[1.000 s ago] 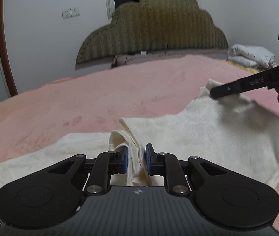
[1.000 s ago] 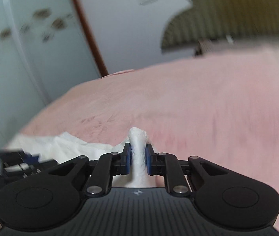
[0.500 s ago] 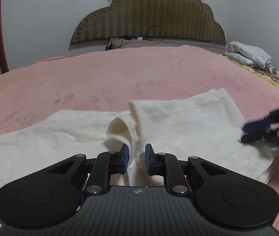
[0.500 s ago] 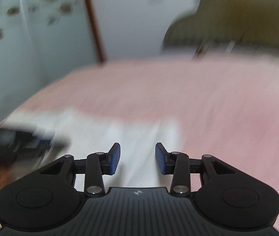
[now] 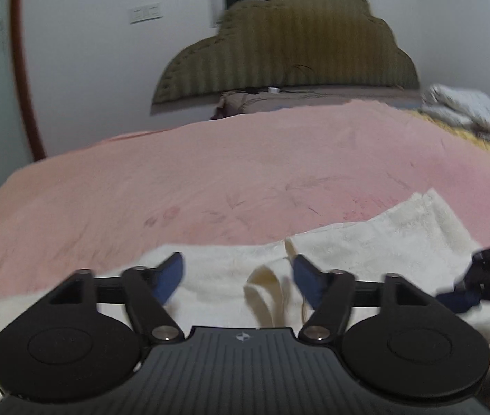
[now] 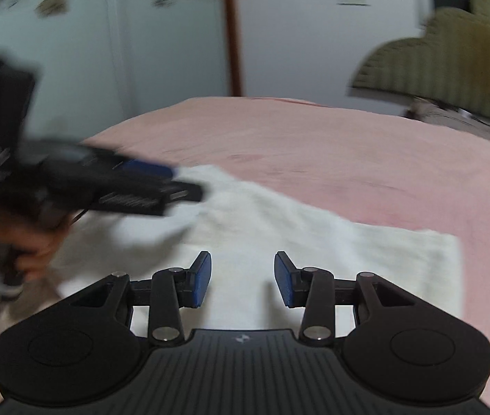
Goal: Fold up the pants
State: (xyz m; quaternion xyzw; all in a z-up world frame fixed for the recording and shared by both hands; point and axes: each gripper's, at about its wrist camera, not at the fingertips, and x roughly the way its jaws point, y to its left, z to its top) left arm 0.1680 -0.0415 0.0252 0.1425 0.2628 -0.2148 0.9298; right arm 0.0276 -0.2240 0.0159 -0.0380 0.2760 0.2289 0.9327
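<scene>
The cream pants [image 5: 376, 242] lie on the pink bedspread [image 5: 210, 173], with one part folded over the rest. My left gripper [image 5: 236, 278] is open and empty; a loose curl of pant fabric [image 5: 265, 287] lies between its jaws. My right gripper [image 6: 242, 278] is open and empty just above the flat pants [image 6: 279, 228]. The right gripper's fingers [image 5: 487, 276] show at the right edge of the left wrist view. The left gripper [image 6: 162, 186] shows blurred at the left of the right wrist view, with the hand that holds it.
An olive headboard [image 5: 290, 41] stands against the white wall at the far end of the bed. Folded bedding [image 5: 462, 103] and a yellow patterned cover [image 5: 480, 141] lie at the far right. A brown door frame [image 6: 231, 27] is on the left wall.
Both grippers have let go of the pants and opened, the right first and the left after it. The lifted fold now lies flat on the bed.
</scene>
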